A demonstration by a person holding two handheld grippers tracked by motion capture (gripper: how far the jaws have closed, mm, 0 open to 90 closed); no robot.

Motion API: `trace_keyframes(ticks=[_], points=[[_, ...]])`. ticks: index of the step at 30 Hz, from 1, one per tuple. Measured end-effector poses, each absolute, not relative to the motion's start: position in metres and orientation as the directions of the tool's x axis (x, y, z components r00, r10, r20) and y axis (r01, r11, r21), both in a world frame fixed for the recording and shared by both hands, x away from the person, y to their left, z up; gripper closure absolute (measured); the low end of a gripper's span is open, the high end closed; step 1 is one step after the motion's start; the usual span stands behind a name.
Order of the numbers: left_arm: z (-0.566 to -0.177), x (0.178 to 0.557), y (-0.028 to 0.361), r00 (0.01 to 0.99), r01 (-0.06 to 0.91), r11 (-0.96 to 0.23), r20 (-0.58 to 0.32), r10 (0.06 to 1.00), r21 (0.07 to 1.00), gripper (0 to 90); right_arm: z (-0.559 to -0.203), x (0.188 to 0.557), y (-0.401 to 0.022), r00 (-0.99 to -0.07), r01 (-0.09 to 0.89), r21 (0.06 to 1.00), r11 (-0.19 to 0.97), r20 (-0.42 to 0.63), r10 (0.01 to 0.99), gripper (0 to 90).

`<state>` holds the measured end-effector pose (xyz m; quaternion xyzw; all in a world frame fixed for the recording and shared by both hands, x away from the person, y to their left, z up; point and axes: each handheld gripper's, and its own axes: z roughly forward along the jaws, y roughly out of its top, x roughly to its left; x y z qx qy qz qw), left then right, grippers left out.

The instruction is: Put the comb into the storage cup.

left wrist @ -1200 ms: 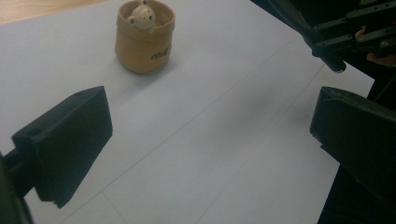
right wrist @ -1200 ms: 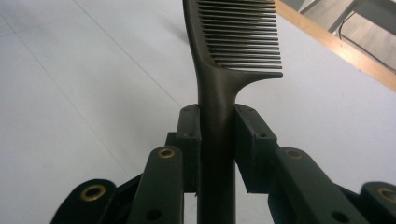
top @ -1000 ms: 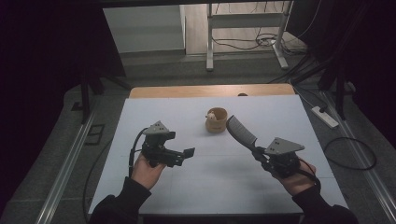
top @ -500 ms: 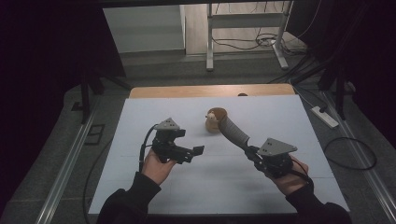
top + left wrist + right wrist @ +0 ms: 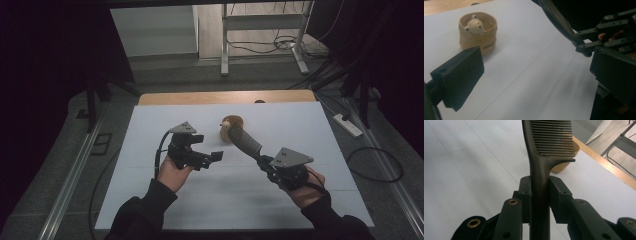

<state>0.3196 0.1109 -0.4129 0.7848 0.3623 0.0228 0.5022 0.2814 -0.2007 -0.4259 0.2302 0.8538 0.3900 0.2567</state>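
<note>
A tan cup (image 5: 477, 32) with a small bear figure inside stands upright on the white tabletop (image 5: 310, 125); it shows at the back centre (image 5: 230, 122) in the high view. My right gripper (image 5: 540, 185) is shut on the handle of a dark comb (image 5: 554, 137). The comb (image 5: 245, 142) slants up and left, and its toothed end overlaps the cup's rim; I cannot tell whether they touch. My left gripper (image 5: 207, 150) hovers left of the comb, and in its own view its jaws stand wide apart (image 5: 536, 75) with nothing between them.
A strip of bare wooden table (image 5: 225, 97) runs along the back edge. On the floor lie a power strip (image 5: 347, 125) at the right and cables behind the table. A metal frame (image 5: 225, 45) stands farther back.
My left gripper has moved right, toward the middle of the table. The comb's toothed end has swung left to the cup. The right hand has barely shifted.
</note>
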Motion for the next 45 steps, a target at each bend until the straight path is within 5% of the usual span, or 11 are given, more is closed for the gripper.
trace_keyframes(ticks=[34,37,45], points=[[-0.426,0.327,0.091,0.737,0.629,-0.179,-0.507,0.447,0.756,0.2,-0.433,0.265,-0.174,-0.802,0.111,0.794,0.598,-0.284,0.526,72.4],[-0.425,0.326,0.093,0.734,0.635,-0.173,-0.519,0.438,0.753,8.8,-0.433,0.264,-0.174,-0.801,0.105,0.795,0.598,-0.289,0.524,72.4],[-0.428,0.328,0.101,0.702,0.684,-0.136,-0.596,0.39,0.716,49.6,-0.434,0.264,-0.175,-0.8,0.093,0.795,0.6,-0.3,0.52,72.4]])
